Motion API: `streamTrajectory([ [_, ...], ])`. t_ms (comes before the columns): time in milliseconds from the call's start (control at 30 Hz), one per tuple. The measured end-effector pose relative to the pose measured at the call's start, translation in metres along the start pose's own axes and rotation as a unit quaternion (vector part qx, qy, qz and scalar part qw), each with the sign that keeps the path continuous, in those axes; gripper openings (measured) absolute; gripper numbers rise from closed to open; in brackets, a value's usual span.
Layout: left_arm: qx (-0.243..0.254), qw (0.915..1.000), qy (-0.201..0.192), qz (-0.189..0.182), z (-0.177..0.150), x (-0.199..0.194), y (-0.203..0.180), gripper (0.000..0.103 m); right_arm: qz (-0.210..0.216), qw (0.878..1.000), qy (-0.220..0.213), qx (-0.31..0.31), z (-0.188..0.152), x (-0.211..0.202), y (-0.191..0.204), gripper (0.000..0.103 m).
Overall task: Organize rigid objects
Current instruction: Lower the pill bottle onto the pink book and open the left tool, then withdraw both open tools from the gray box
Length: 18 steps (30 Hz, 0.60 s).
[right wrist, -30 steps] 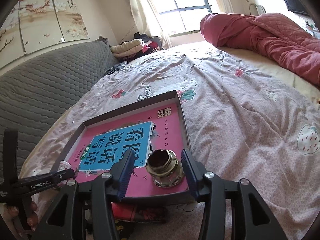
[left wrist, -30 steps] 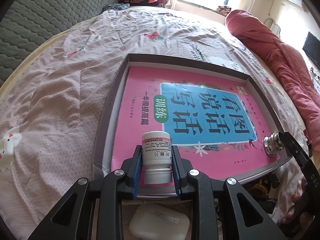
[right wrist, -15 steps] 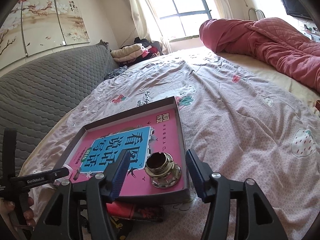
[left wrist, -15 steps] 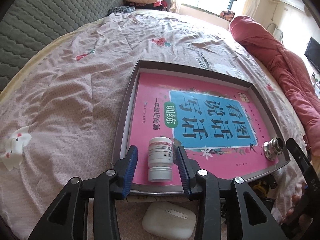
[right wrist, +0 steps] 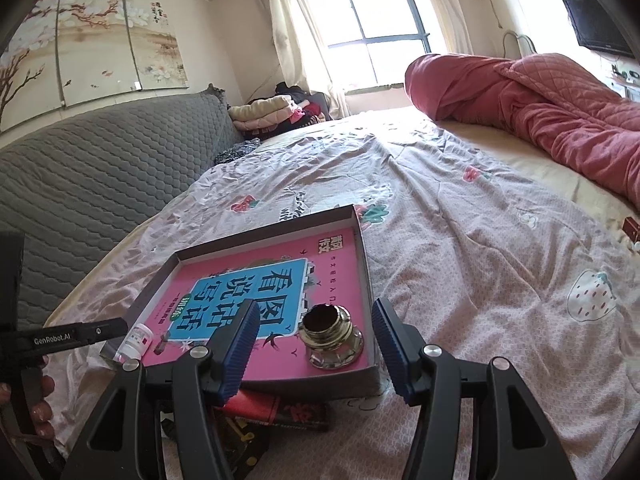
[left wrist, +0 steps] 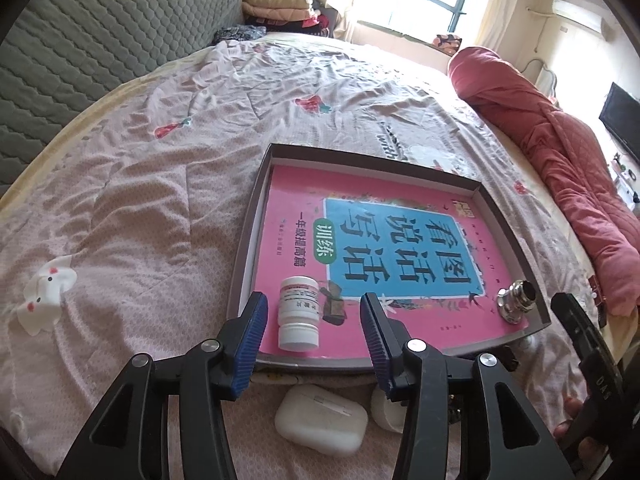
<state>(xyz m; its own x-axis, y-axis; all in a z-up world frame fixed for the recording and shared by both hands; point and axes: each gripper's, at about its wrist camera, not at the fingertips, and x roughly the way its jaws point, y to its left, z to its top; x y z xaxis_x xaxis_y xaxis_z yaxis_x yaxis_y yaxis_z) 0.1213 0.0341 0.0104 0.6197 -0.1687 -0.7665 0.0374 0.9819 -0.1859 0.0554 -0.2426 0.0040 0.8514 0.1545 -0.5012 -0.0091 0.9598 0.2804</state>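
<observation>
A shallow grey box (left wrist: 244, 280) (right wrist: 366, 272) lies on the bed with a pink and blue book (left wrist: 400, 240) (right wrist: 256, 292) flat inside it. On the book's near left corner lies a white pill bottle (left wrist: 299, 314) (right wrist: 136, 340). It sits between the blue pads of my left gripper (left wrist: 313, 312), whose jaws are opening and touch nothing. A shiny metal fitting (right wrist: 330, 336) (left wrist: 516, 300) stands in the box's near right corner. My right gripper (right wrist: 316, 316) is open around the fitting, with a gap on both sides.
A white earbud case (left wrist: 320, 418) and a round white object (left wrist: 388, 412) lie in front of the box. A red and black packet (right wrist: 276, 408) pokes out under its near edge. A red quilt (right wrist: 540, 120) is heaped at the right, and a grey padded headboard (left wrist: 80, 40) stands at the left.
My left gripper let go of the pill bottle, which now lies on the book, and its jaws widened. Both grippers drew back and up. The right jaws opened wider around the fitting.
</observation>
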Motion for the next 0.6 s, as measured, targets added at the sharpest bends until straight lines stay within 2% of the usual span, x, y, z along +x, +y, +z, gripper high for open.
streamTrajectory([
  [300, 0.001, 0.9998, -0.012, -0.015, -0.007, -0.021, -0.006, 0.050, 0.004, 0.999, 0.008, -0.031, -0.012, -0.020, 0.015, 0.058],
  [600, 0.008, 0.9996, -0.014, -0.023, -0.018, -0.036, -0.006, 0.050, 0.005, 0.995, 0.011, -0.096, -0.025, -0.037, 0.047, 0.058],
])
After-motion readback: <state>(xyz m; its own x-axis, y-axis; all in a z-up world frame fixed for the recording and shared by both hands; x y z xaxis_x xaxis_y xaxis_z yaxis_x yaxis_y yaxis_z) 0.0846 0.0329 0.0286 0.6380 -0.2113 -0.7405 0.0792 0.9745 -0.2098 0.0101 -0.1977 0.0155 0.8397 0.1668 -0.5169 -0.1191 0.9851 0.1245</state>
